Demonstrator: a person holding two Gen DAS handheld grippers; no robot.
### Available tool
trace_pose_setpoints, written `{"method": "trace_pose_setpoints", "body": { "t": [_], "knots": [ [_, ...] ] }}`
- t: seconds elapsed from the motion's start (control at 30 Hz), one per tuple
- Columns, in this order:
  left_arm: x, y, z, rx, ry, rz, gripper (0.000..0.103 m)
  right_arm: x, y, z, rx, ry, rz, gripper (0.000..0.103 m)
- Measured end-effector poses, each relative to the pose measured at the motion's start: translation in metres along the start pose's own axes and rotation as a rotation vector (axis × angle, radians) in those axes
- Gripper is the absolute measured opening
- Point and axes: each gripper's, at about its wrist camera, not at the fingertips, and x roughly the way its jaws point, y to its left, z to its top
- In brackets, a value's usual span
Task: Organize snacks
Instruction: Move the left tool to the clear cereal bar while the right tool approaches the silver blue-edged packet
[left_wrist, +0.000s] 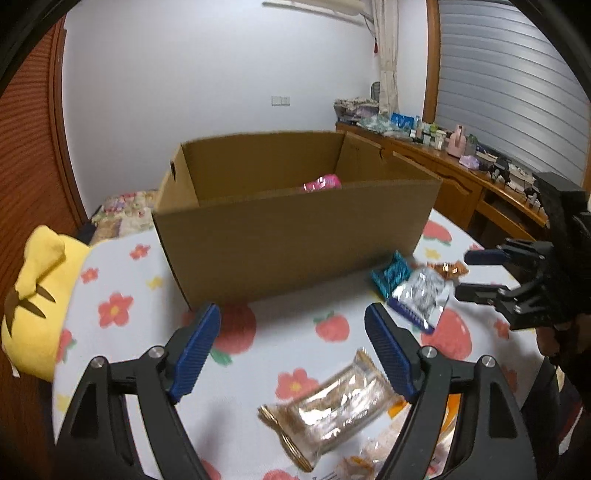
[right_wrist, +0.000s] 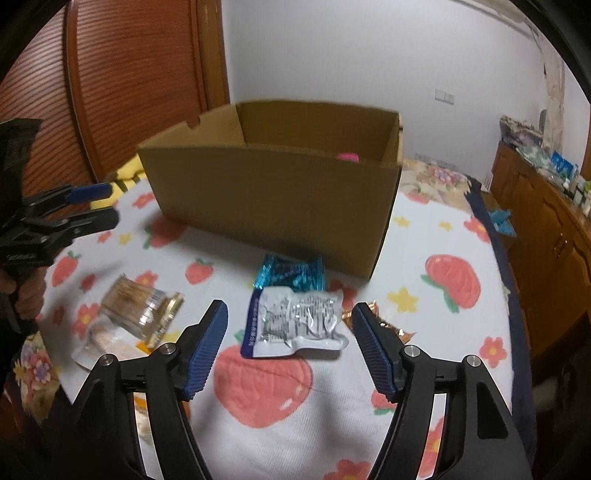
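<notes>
Right wrist view: right gripper (right_wrist: 288, 345) apart, empty, above crinkled silver foil snack packet (right_wrist: 295, 321); open brown cardboard box (right_wrist: 273, 195) at 12 o'clock. Left gripper (left_wrist: 291, 345) likewise apart. Risk: slippery foil sliding from pinch.

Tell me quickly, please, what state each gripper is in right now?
Left gripper: open, holding nothing.
Right gripper: open, holding nothing.

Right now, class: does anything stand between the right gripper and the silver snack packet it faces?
Nothing visible does. The right gripper is open, and the silver snack packet lies on the tablecloth straight ahead of its fingers, uncovered.
</notes>
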Motion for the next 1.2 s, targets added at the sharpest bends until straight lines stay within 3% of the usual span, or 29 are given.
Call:
{"method": "trace_pose_setpoints", "body": {
  "t": [0.47,0.6,0.8,1.0,1.2],
  "knots": [
    [0.025,-0.009,-0.032,0.023,0.08,-0.031,0.081,0.054,-0.003,-0.006,0.009,0.103,-0.01,0.074],
    [0.026,-0.008,-0.033,0.039,0.091,-0.034,0.081,0.064,-0.001,-0.009,0.004,0.134,-0.013,0.08],
    [0.035,-0.01,-0.035,0.08,0.134,-0.022,0.081,0.066,0.004,-0.01,-0.033,0.14,-0.028,0.087],
    [0.032,-0.009,-0.033,0.107,0.141,-0.036,0.081,0.065,0.004,-0.013,-0.033,0.132,-0.029,0.087],
    [0.028,-0.014,-0.035,0.15,0.168,-0.09,0.081,0.064,0.004,-0.013,-0.033,0.132,-0.031,0.088]
  ]
}}
